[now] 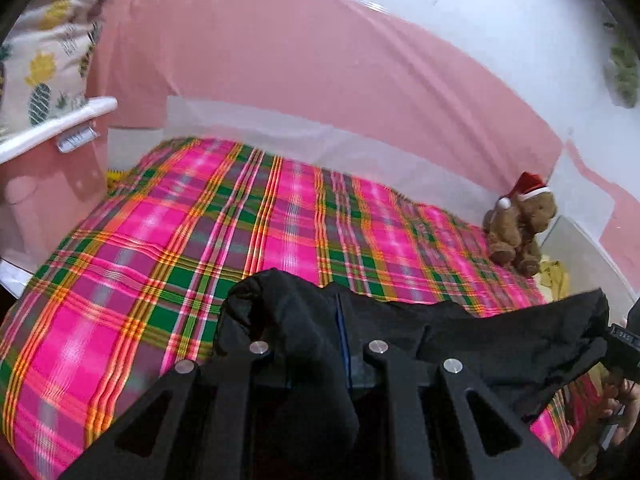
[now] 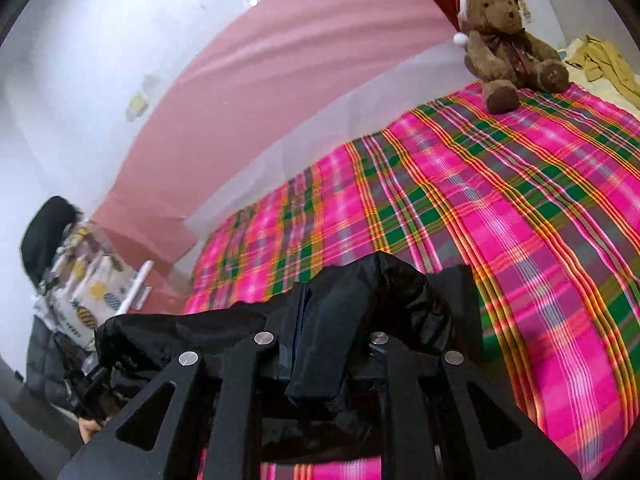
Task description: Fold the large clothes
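Left gripper (image 1: 316, 332) clamped shut on a bunched edge of the black garment (image 1: 500, 332), cloth spilling over both fingers. Right gripper (image 2: 332, 320) likewise closed on the opposite end (fabric draped across its jaws). Garment stretched between the two, held above the plaid bedspread (image 1: 160, 248). Teddy bear (image 2: 508, 40) in a Santa hat seated near the pink wall (image 1: 320, 60). Pineapple-print pillow (image 1: 44, 60) at far left.

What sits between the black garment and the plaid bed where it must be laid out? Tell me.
Nothing visible blocks it. The black garment is held at both ends by the left hand-held gripper and right hand-held gripper over open plaid bed. The teddy bear sits at the far edge, apart from it.
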{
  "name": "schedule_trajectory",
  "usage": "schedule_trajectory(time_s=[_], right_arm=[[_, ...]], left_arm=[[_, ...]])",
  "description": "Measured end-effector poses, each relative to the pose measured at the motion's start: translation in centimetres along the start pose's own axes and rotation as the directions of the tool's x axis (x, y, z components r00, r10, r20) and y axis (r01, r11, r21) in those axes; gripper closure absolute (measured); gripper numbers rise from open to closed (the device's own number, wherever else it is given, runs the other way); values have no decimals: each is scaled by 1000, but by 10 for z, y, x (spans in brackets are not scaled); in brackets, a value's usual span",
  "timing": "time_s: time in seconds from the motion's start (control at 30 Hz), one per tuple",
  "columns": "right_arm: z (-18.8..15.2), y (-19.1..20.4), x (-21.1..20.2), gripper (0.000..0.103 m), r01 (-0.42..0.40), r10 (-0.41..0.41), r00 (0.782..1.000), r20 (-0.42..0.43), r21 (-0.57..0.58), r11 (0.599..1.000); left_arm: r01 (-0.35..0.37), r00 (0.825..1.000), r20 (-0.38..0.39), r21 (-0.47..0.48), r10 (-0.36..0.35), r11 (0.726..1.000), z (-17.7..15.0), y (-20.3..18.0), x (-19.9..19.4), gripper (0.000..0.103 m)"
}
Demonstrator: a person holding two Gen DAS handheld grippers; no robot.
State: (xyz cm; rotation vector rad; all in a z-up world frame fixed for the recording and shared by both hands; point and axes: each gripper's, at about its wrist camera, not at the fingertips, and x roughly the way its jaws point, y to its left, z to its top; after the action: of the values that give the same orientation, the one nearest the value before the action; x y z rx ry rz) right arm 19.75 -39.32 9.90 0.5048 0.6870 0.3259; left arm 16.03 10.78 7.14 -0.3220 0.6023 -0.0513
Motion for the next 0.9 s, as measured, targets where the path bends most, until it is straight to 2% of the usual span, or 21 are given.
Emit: schedule_trajectory(time_s=[0.2, 0.3, 0.43, 0.53, 0.63, 0.67, 0.73, 0.8, 0.9], right_arm=[[14, -20, 89, 86, 104, -103, 987, -124, 4, 995], [9, -41, 125, 85, 125, -116, 977, -178, 42, 991], [-2, -62, 151, 84, 108, -90, 975, -204, 81, 991], [-7, -68, 154, 84, 84, -64, 978, -199, 92, 992], [-3, -70, 150, 83, 63, -38, 977, -210, 114, 992], [0, -68, 148, 81, 59, -33, 976, -213, 117, 991], [9, -65, 139, 77, 37, -10, 977, -211, 124, 992], [20, -61, 128, 65, -18, 47, 979, -201, 146, 989], [31, -59, 122, 53, -78, 114, 974, -194, 185, 980]], left_arm=[[-56, 990, -134, -12, 53, 998, -2, 16, 89, 84], [-66, 986, -156, -22, 62, 998, -10, 22, 117, 80], [-62, 987, -146, -14, 60, 998, -15, 23, 130, 78], [-54, 989, -140, -19, 51, 998, -16, 22, 133, 77], [-36, 990, -141, -33, 31, 999, -11, 21, 125, 73], [-26, 990, -141, -39, 21, 999, -7, 22, 123, 69], [1, 993, -120, -57, -8, 998, 1, 23, 112, 54], [31, 995, -95, -74, -38, 997, 9, 24, 103, 36], [42, 996, -70, -80, -47, 996, 21, 21, 94, 29]])
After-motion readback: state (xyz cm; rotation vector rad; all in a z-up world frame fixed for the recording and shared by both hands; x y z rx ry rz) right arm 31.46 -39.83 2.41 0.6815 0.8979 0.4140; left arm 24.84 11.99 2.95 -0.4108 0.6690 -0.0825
